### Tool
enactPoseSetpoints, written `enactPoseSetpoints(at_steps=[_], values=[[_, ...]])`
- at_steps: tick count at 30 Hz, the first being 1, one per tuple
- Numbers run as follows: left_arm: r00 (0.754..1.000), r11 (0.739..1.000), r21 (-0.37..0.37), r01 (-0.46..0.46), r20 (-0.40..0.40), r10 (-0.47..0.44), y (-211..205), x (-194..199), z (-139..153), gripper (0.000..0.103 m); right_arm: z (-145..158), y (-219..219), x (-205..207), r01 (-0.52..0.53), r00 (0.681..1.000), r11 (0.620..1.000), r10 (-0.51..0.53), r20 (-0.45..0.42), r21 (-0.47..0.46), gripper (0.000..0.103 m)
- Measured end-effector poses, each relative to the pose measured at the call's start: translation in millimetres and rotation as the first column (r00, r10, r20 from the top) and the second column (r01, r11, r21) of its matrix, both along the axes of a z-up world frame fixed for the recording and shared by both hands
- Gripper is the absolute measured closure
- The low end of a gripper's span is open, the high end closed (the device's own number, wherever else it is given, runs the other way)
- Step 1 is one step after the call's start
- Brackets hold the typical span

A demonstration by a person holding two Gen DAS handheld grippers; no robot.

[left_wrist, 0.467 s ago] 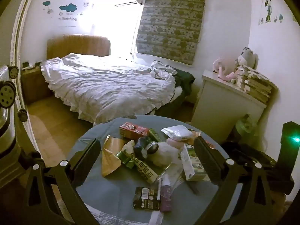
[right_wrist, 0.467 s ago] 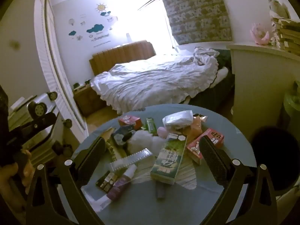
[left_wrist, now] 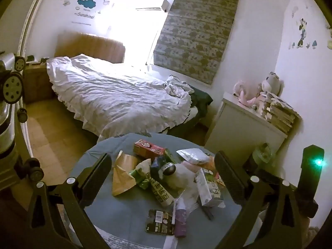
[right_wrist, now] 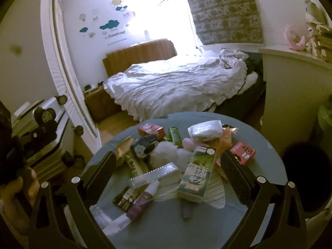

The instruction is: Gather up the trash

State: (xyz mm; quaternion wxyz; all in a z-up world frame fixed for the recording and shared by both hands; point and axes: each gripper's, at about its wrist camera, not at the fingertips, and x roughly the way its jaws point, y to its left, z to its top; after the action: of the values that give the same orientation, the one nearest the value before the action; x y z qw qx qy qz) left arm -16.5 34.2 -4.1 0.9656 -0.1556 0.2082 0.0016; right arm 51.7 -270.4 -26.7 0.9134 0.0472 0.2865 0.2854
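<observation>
The left gripper (left_wrist: 162,173) hangs wide open above a round table (left_wrist: 124,215) heaped with trash: a red box (left_wrist: 148,148), brown paper bag (left_wrist: 122,173), white carton (left_wrist: 207,188). Behind stands an unmade bed (left_wrist: 116,99).

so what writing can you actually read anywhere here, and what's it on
"Sunshine!": wall sticker below the blue clouds.
Large Chinese characters: long white-and-green pack, green-and-white carton, red box; too blurred to transcribe.
Barcode and small print: dark packet; unreadable.
</observation>
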Motion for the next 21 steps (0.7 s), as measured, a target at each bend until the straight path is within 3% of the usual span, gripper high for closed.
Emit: enactPoseSetpoints(at_steps=[8,14,16,21], values=[[0.989,0.987,0.079,-0.142,0.038,0.140,10,-4,3,0.005,2,2,0,0.037,0.998,0.999,-0.036,0.057,-0.014,0.004],[0.981,0.982,0.024,-0.186,0.067,0.184,22,-3,-7,0.005,14,-1,-12,0.110,0.970,0.993,-0.096,0.224,-0.051,0.004],[0.980,0.982,-0.012,-0.186,0.067,0.186,24,-4,-11,0.005,15,-4,-12,0.116,0.967,0.992,-0.101,0.234,-0.050,0.004],[0.988,0.988,-0.010,-0.153,0.002,0.153,17,1,-12,0.005,10,-15,-10,0.121,0.970,0.992,-0.110,0.215,-0.039,0.004]])
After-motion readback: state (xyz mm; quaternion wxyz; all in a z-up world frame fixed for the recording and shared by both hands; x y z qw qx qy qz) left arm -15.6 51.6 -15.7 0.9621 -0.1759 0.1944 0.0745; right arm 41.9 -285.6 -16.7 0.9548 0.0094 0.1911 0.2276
